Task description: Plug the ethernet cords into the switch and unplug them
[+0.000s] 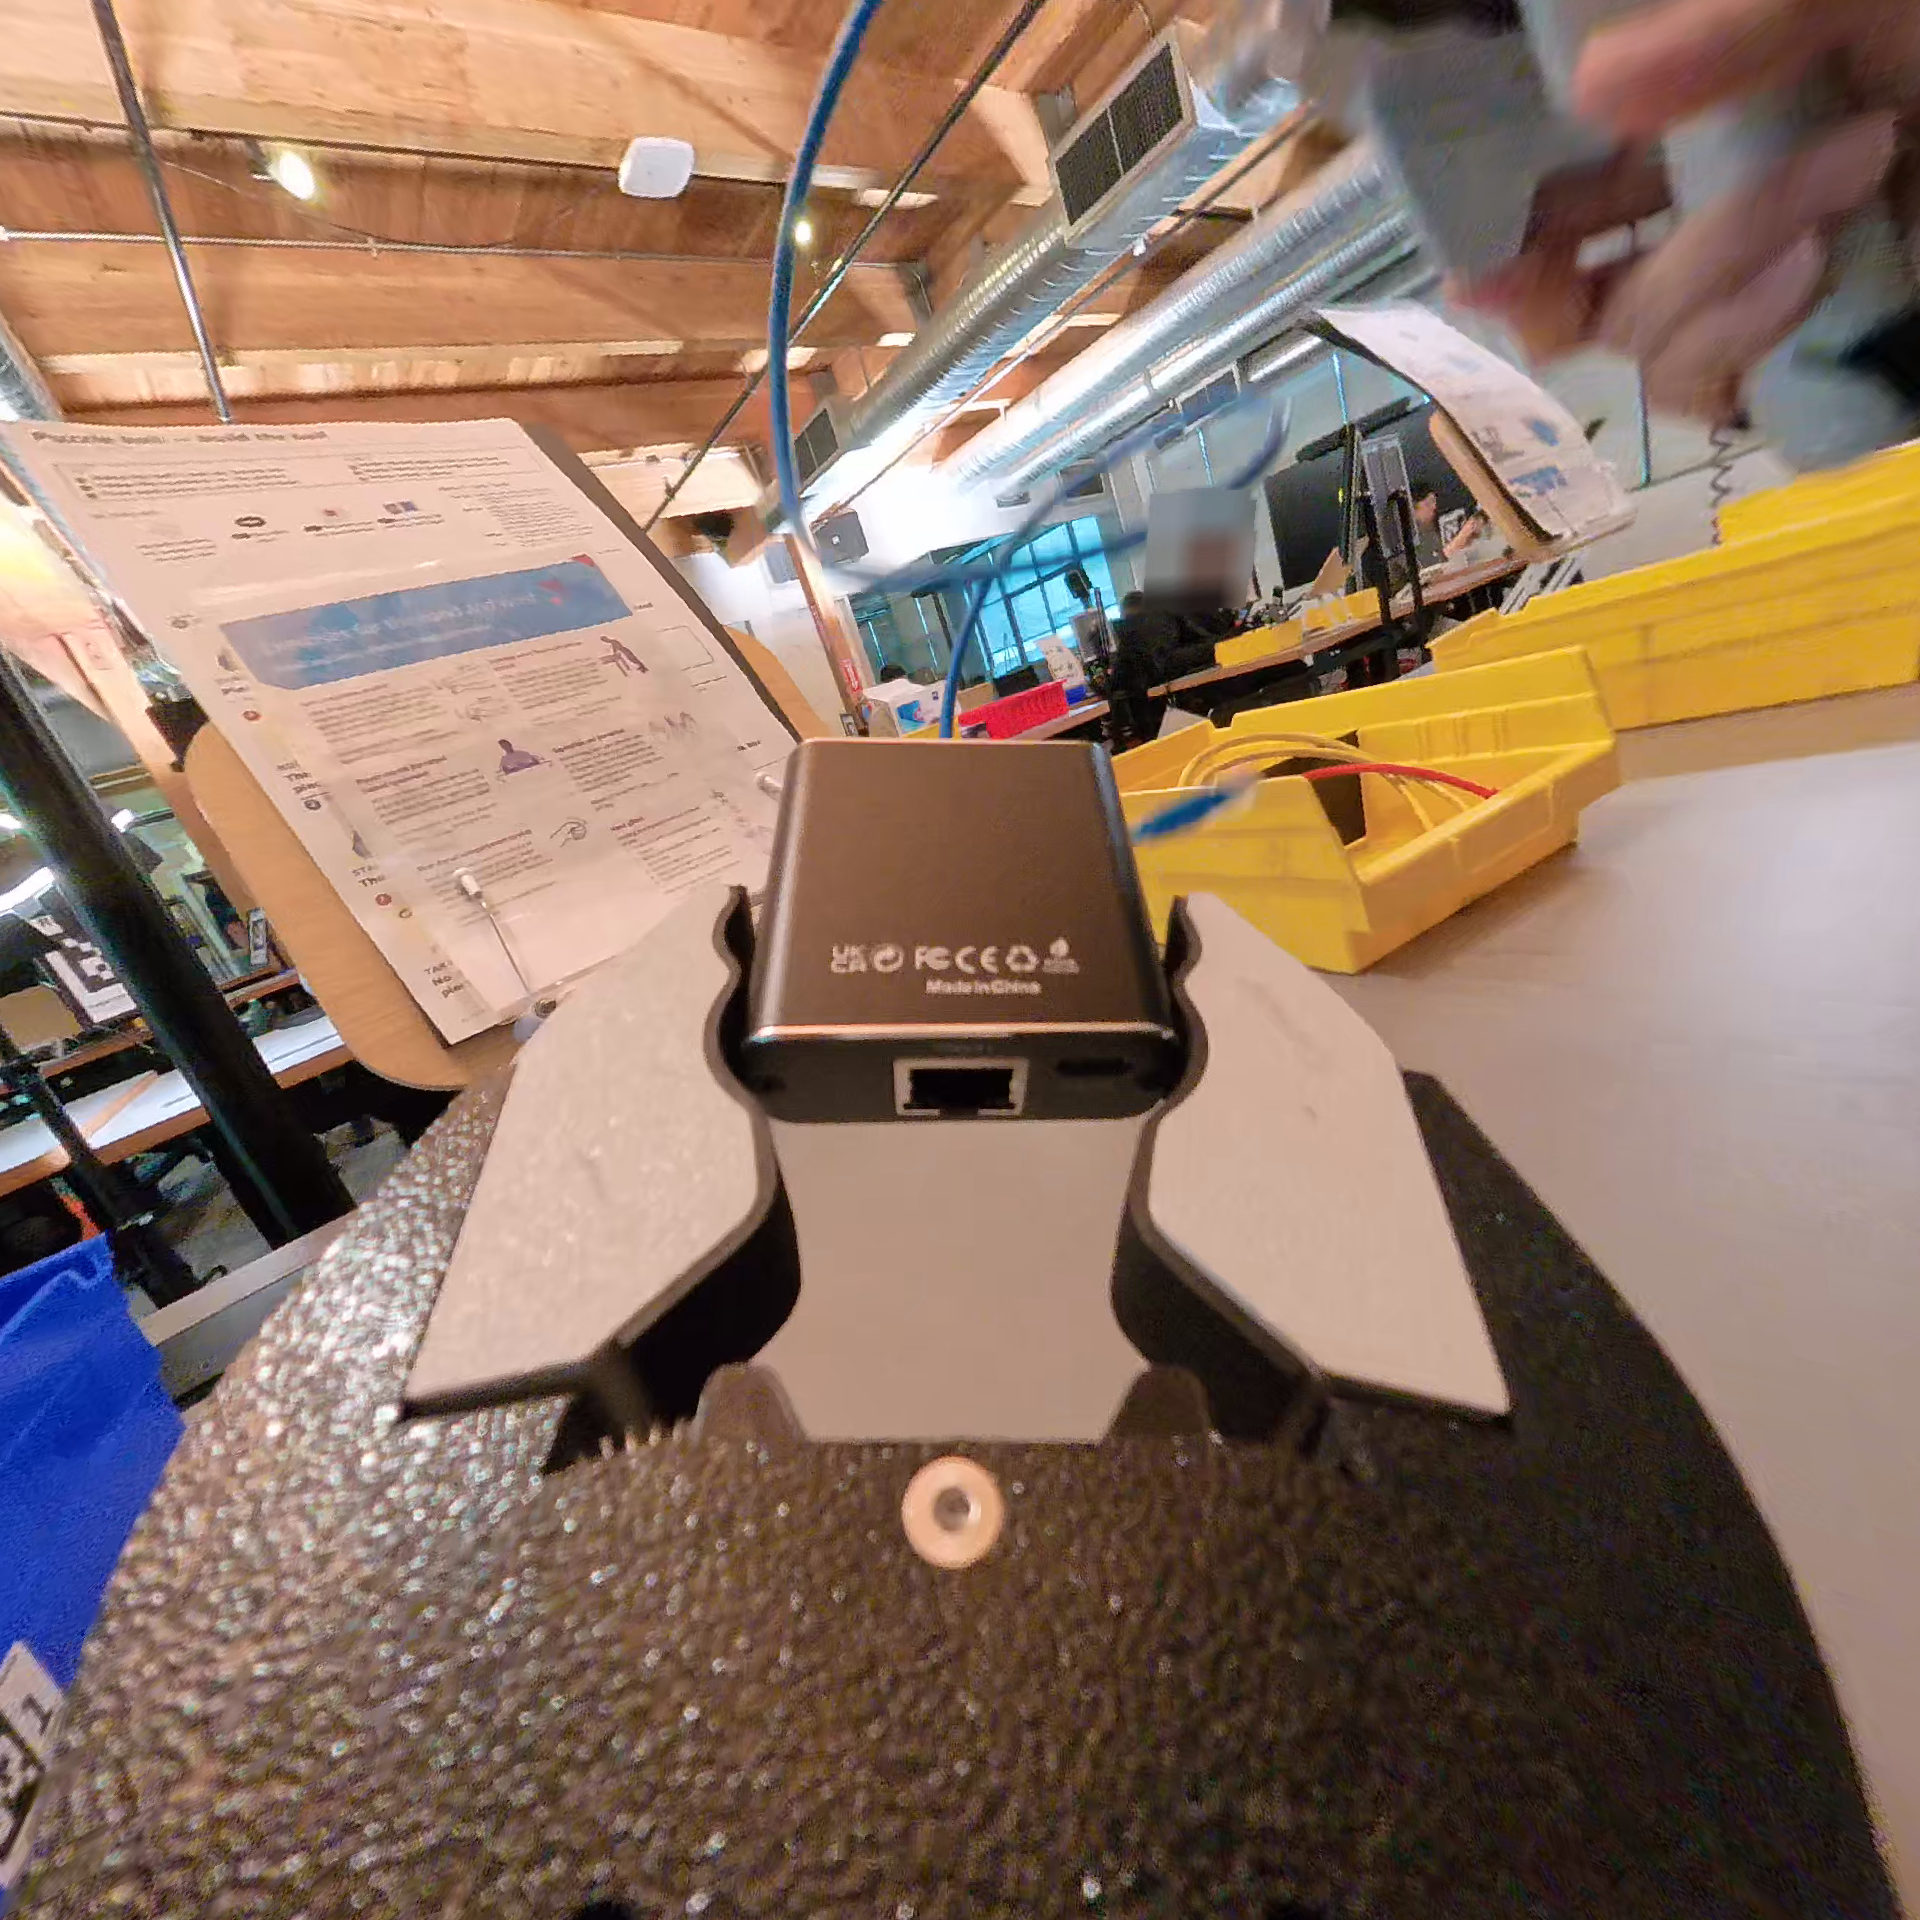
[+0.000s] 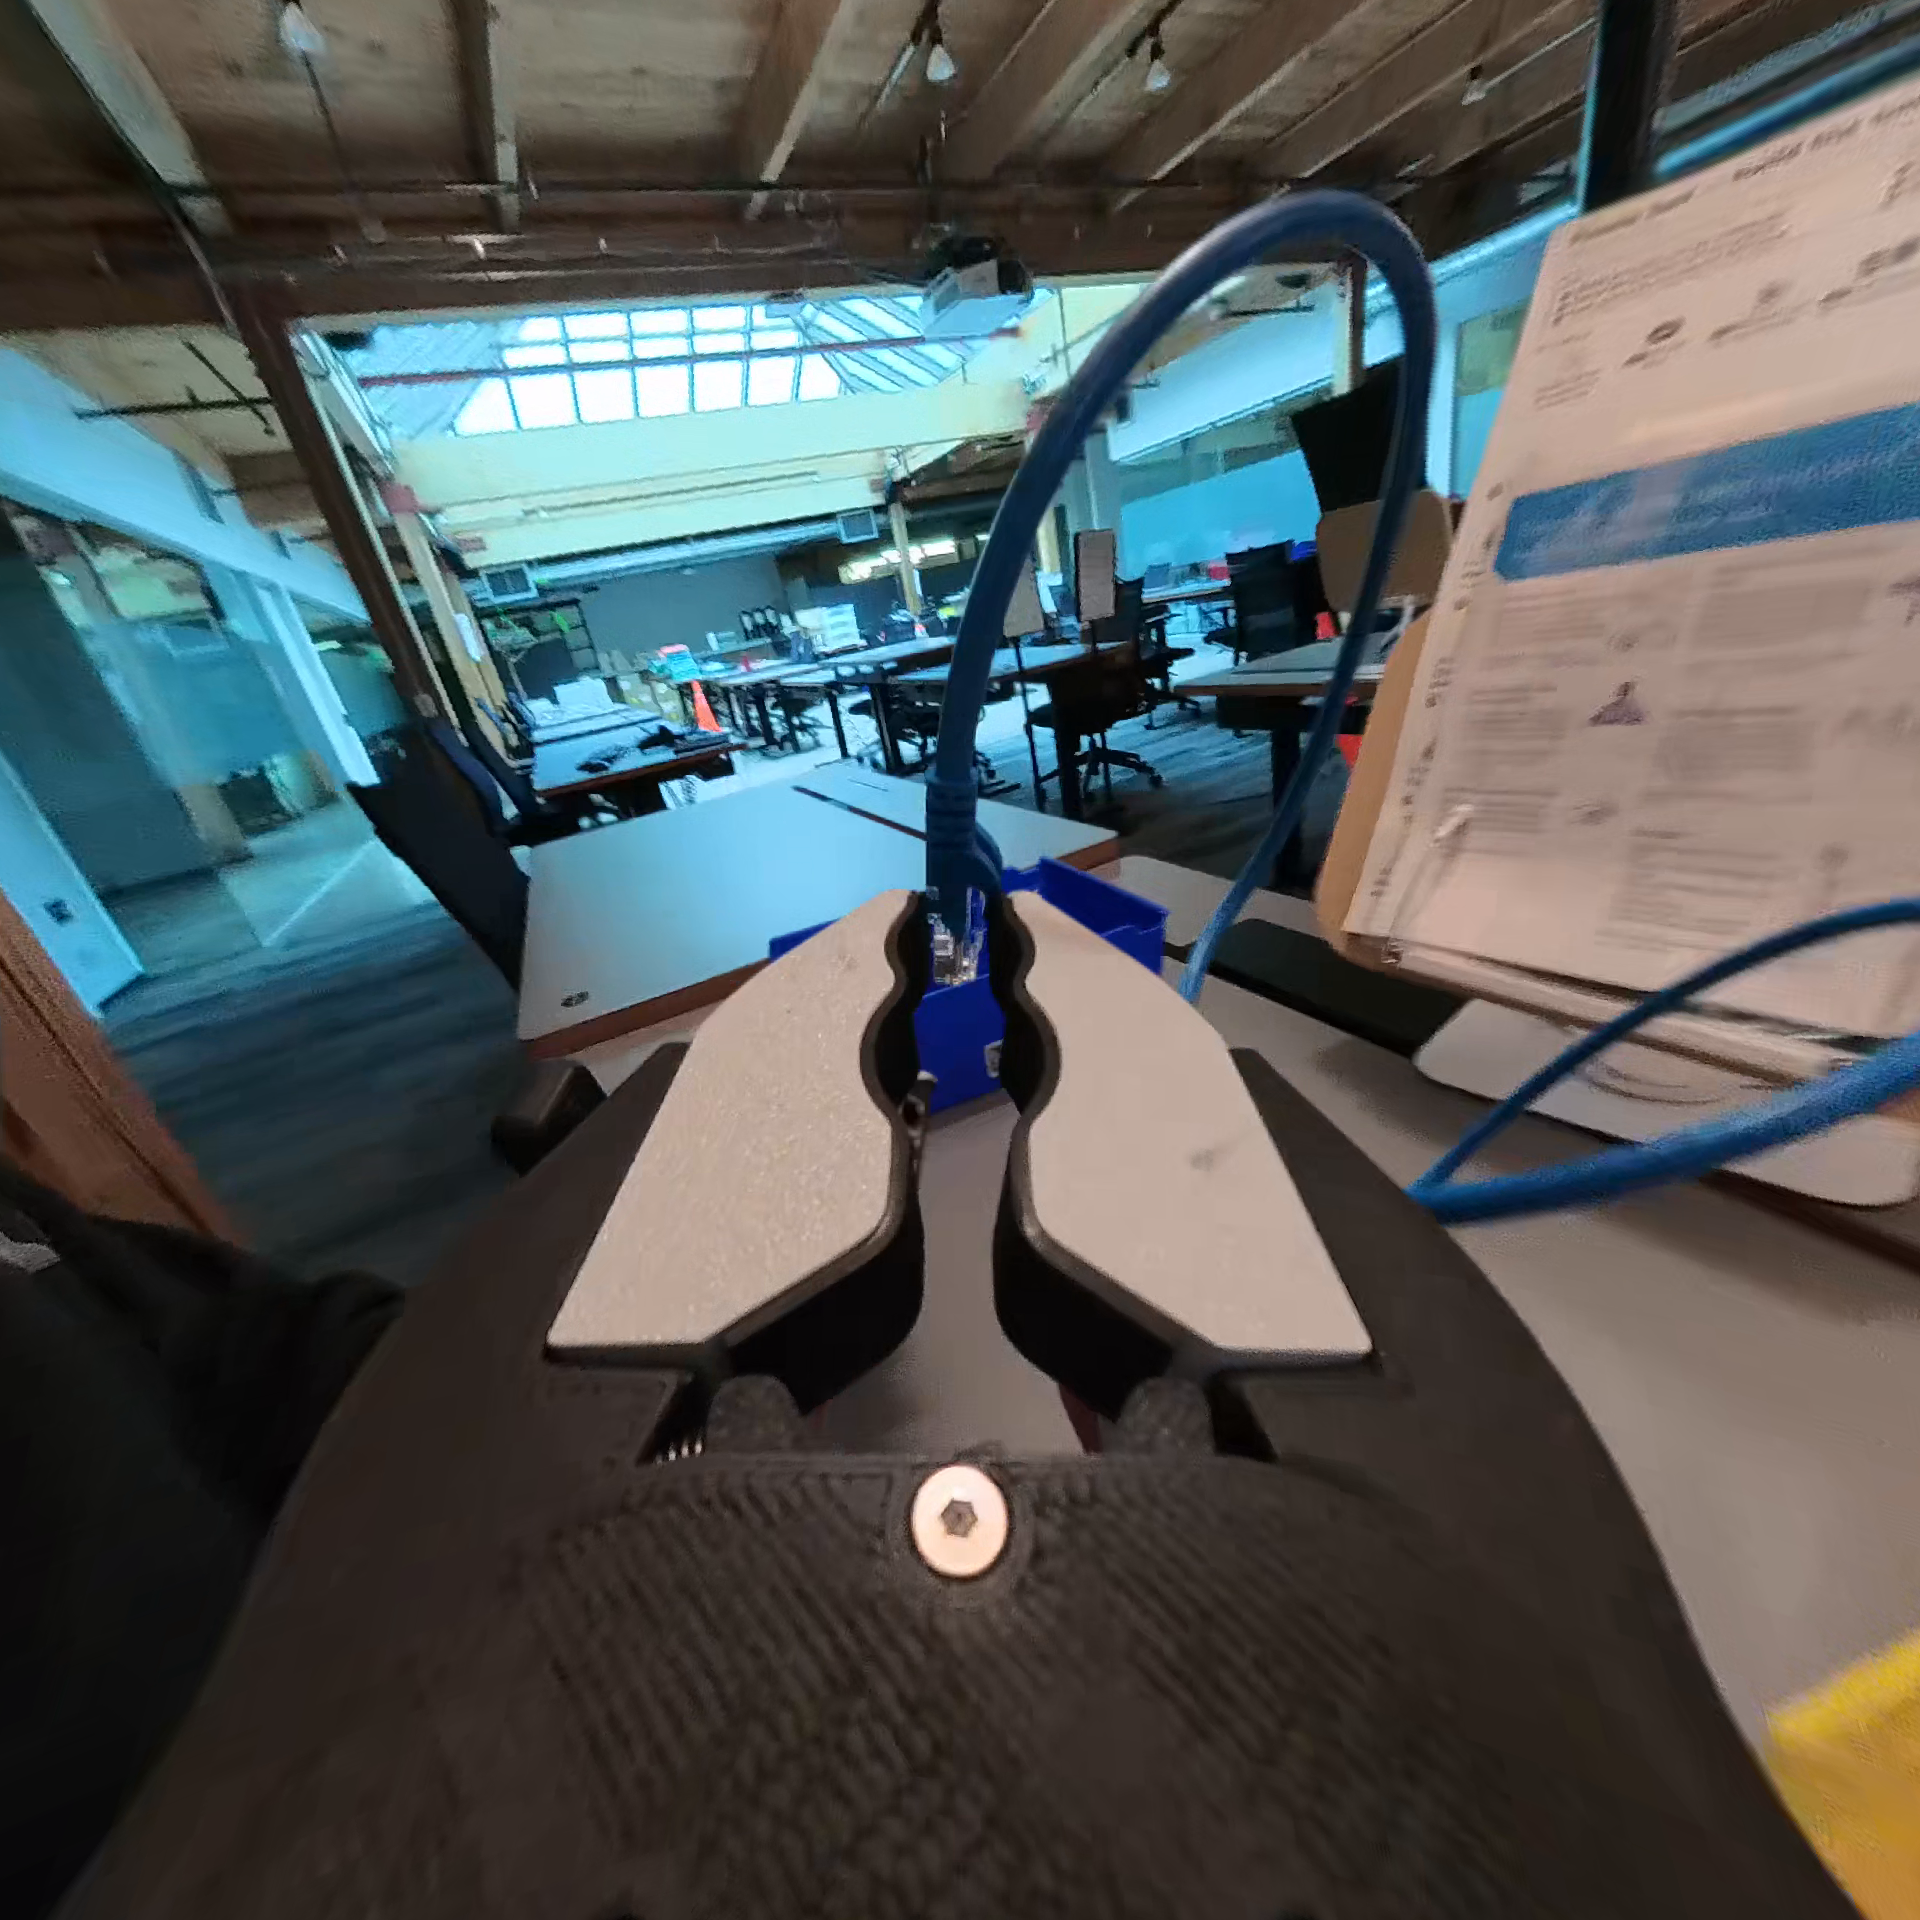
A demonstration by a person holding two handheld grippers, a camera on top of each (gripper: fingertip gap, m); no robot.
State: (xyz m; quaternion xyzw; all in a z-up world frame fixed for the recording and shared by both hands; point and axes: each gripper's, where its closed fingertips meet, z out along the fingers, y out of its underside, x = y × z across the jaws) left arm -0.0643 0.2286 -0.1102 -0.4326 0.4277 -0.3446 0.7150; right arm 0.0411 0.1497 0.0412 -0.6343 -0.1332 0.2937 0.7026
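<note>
Left hand-held gripper (image 1: 961,997) clamped on my switch (image 1: 951,894), right hand-held gripper (image 2: 961,951) pinching the cord (image 2: 1039,582) plug. Next I line up with the empty port (image 1: 961,1088).

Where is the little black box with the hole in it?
In the left wrist view, the small black metal switch box sits centre frame, clamped between the left tool's two grey fingers, with the yellow plastic bin behind on its right.

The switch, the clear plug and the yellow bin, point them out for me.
switch (image 1: 951,883), left wrist view, on its black top face.
clear plug (image 2: 956,948), right wrist view, on its transparent body.
yellow bin (image 1: 1340,894), left wrist view, on its front wall.
</note>
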